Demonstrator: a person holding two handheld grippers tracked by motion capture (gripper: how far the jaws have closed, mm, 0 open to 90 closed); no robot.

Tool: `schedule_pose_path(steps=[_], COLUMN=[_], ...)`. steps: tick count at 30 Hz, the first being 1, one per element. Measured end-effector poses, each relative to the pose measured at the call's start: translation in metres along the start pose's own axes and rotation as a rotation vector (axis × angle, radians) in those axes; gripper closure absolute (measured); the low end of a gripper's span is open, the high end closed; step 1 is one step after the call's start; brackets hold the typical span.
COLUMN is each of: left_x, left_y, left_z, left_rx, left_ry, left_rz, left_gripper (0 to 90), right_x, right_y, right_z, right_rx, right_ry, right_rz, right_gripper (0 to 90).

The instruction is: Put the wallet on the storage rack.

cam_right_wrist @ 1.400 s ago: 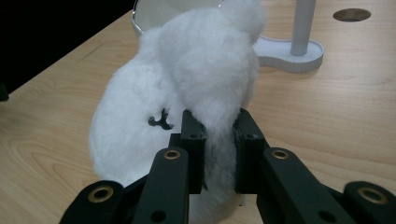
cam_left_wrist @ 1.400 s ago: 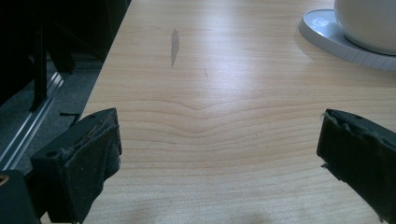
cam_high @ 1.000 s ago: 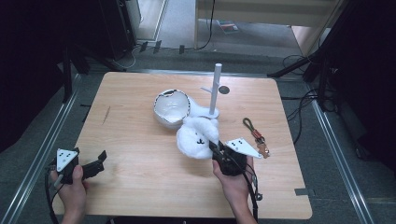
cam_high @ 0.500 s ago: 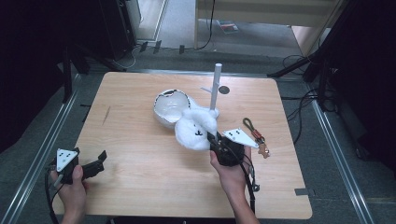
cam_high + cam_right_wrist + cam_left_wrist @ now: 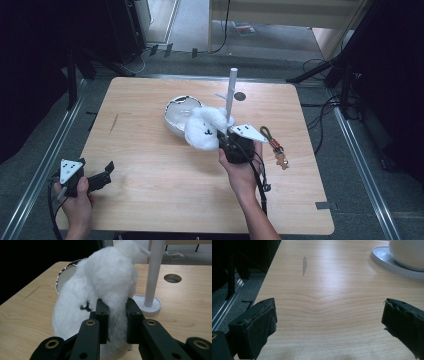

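While clamped in right claw (image 5: 117, 322), plush (image 5: 204, 129) against bowl (image 5: 176, 114).

one fluffy white toy (image 5: 204, 129), one bowl (image 5: 176, 114), one white stand (image 5: 231, 95), one keychain (image 5: 274, 146), two tongs (image 5: 226, 141) (image 5: 102, 174).

The pale wooden surface (image 5: 150, 190) has a round hole (image 5: 240, 96) near its far edge and a dark streak (image 5: 113, 123) toward its left side. A white bowl (image 5: 176, 114) sits near the middle, a white post on a round base (image 5: 231, 95) just beside it, and a keychain (image 5: 274, 145) lies to the right.
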State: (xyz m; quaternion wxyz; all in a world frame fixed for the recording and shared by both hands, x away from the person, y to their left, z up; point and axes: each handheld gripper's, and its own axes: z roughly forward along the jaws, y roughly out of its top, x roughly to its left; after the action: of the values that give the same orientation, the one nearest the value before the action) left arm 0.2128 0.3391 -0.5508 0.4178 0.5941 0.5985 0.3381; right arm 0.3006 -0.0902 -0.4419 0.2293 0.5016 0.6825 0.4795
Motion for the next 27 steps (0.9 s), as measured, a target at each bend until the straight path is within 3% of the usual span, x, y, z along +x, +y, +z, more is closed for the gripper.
schedule_pose_path(steps=[20,27], left_x=[0.0,0.0], left_y=[0.0,0.0], left_z=[0.0,0.0], left_rx=[0.002,0.005], left_ry=[-0.002,-0.002], left_rz=[0.002,0.002], left_gripper=[0.4,0.4], right_x=[0.013,0.017], right_y=[0.021,0.025], right_z=[0.046,0.059], right_rx=[0.043,0.058], right_ry=[-0.086,-0.093], right_rz=[0.001,0.002], right_gripper=[77.1,77.1])
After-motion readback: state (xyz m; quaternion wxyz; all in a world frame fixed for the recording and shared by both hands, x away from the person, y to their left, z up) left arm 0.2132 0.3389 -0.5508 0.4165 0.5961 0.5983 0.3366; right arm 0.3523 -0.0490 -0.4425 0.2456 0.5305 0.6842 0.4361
